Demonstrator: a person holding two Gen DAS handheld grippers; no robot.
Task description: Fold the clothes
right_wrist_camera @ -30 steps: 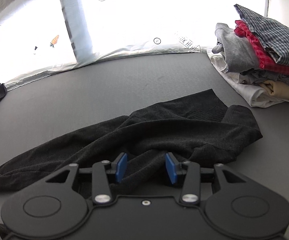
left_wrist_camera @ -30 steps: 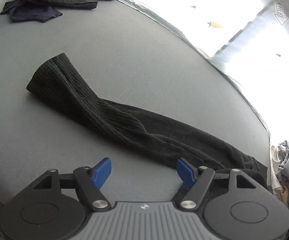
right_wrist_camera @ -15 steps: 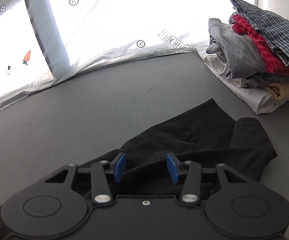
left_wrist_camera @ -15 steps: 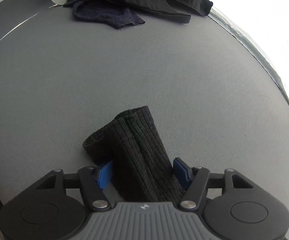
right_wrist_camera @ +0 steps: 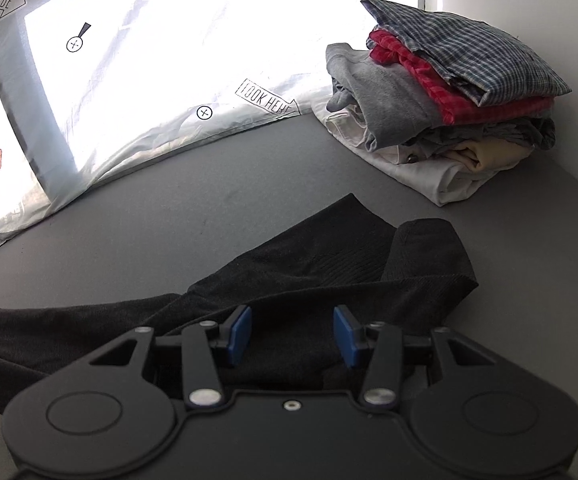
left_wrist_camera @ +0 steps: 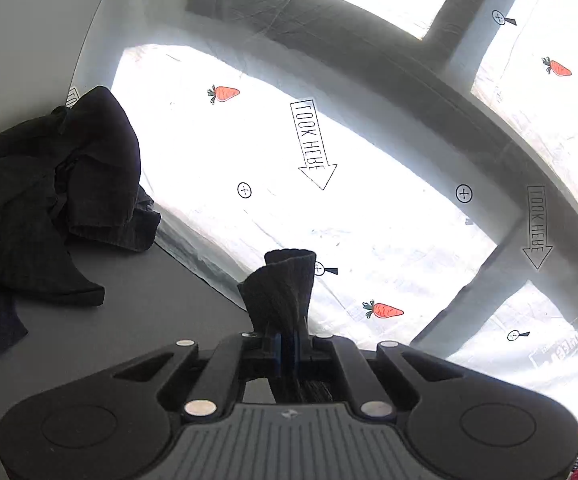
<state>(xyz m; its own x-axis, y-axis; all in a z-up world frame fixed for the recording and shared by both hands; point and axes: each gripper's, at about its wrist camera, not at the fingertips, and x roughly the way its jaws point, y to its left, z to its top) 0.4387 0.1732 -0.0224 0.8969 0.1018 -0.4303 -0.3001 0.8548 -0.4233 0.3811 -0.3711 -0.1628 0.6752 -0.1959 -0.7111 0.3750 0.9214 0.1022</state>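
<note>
Sweater cuff sticks up, pinched in the left tool; the right tool gapes over the sweater body on the counter.

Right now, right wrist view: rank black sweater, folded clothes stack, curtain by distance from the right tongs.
1. black sweater: under and just ahead of the right tongs.
2. folded clothes stack: ahead, to the right.
3. curtain: ahead-left, behind the table edge.

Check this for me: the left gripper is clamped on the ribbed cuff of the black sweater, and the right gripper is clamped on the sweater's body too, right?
Not quite. The left gripper is shut on the black sweater's ribbed cuff, but the right gripper is open: the right wrist view shows its blue pads apart over the fabric, gripping nothing.
</note>
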